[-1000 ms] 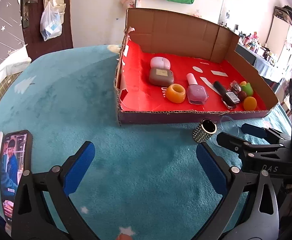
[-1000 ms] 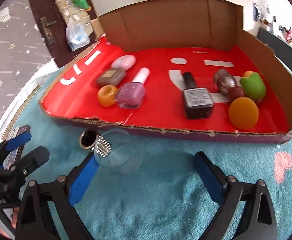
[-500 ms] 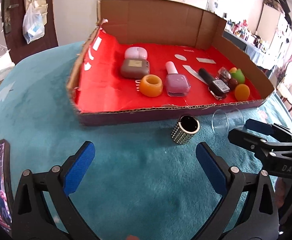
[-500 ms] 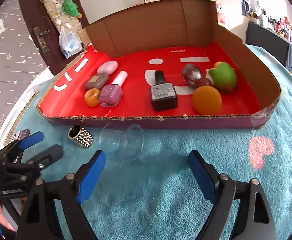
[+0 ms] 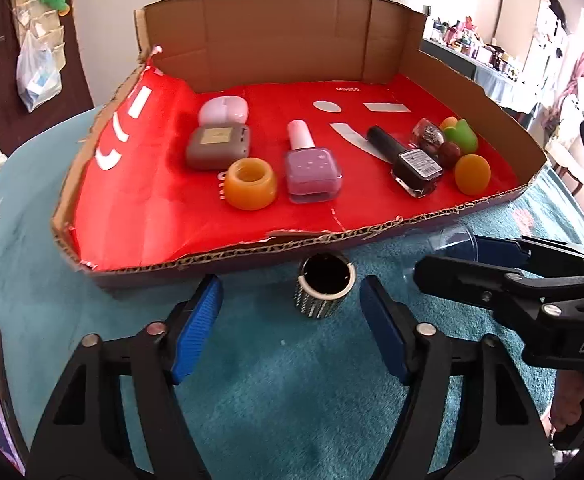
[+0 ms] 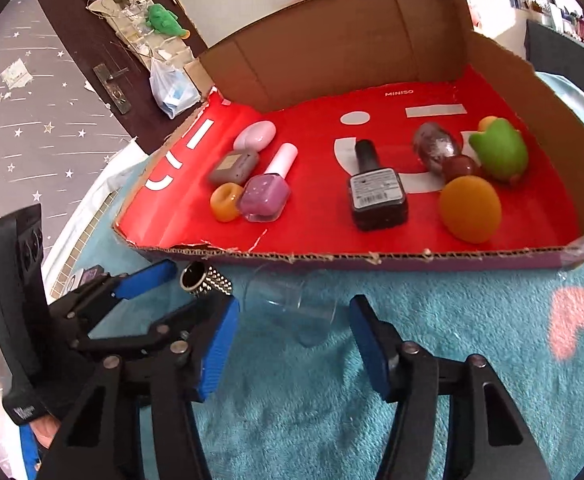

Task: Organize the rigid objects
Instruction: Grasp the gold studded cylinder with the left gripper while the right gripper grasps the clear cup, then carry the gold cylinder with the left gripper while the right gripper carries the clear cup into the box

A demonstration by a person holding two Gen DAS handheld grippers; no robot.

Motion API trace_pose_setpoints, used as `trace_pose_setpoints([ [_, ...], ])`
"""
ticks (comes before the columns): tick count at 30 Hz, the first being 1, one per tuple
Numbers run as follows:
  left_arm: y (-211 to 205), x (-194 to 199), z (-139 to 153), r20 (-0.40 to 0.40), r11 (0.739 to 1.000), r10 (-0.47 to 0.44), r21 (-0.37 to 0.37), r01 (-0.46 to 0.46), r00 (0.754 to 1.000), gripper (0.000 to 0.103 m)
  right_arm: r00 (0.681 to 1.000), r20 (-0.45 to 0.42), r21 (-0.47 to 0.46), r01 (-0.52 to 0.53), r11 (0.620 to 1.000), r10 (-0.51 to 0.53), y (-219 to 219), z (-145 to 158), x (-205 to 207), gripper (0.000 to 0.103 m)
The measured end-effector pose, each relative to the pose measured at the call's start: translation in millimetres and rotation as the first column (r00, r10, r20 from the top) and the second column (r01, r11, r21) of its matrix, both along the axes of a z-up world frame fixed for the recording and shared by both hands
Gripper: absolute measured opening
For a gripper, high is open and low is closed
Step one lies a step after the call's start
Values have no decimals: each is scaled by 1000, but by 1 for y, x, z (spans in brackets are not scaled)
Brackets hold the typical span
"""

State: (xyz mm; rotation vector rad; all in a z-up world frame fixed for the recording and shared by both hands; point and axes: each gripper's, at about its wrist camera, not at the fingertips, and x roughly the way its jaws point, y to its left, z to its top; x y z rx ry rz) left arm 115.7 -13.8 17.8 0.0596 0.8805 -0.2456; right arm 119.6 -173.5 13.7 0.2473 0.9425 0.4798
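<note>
The studded cylinder [image 5: 323,294] lies on its side on the teal cloth [image 5: 292,400], just outside the front wall of the cardboard tray [image 5: 276,32], beside the clear plastic cup [image 6: 292,304], also tipped over. The left gripper [image 5: 292,320] frames the cylinder and the right gripper [image 6: 288,340] frames the cup; both sets of jaws have just been closing, now half-open, pads not yet touching. Judged step: paired pickup. Next: advance, close, lift over the wall. Tray contents: pink nail polish [image 5: 311,168], dark nail polish [image 5: 411,160], orange ring [image 5: 250,184], grey case [image 5: 218,146], orange ball [image 5: 471,174].
</note>
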Motion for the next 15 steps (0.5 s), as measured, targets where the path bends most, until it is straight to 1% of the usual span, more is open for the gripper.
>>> trace_pose_setpoints([
  [1, -1, 1, -1, -7, 1000, -6, -1, 6, 1000, 59, 1000, -4, 5, -2, 1000, 2, 0, -1, 2, 59],
  [2, -1, 2, -2, -11, 1000, -9, -2, 9, 1000, 53, 1000, -8, 10, -2, 1000, 2, 1, -2, 4, 54],
  [3, -1, 3, -3, -13, 1000, -10, 0, 10, 1000, 49, 1000, -17, 14, 1, 1000, 0, 1, -3, 6, 53],
  [4, -2, 2, -3, -11, 1000, -11, 4, 11, 1000, 47, 1000, -22, 21, 1, 1000, -1, 0, -3, 8, 52],
  [6, -2, 1, -3, -7, 1000, -18, -1, 18, 1000, 35, 1000, -26, 22, -1, 1000, 2, 1, -3, 9, 52],
  [8, -2, 0, -2, -4, 1000, -24, -2, 24, 1000, 32, 1000, -23, 18, -6, 1000, 7, 2, -3, 8, 52],
  [10, -2, -1, -2, -2, 1000, -29, -2, 29, 1000, 24, 1000, -23, 22, -8, 1000, 8, 2, -2, 8, 52],
  [15, -3, -8, 3, 11, 999, -34, 0, 34, 999, 24, 1000, -14, 28, -14, 1000, 14, 1, 1, 4, 52],
])
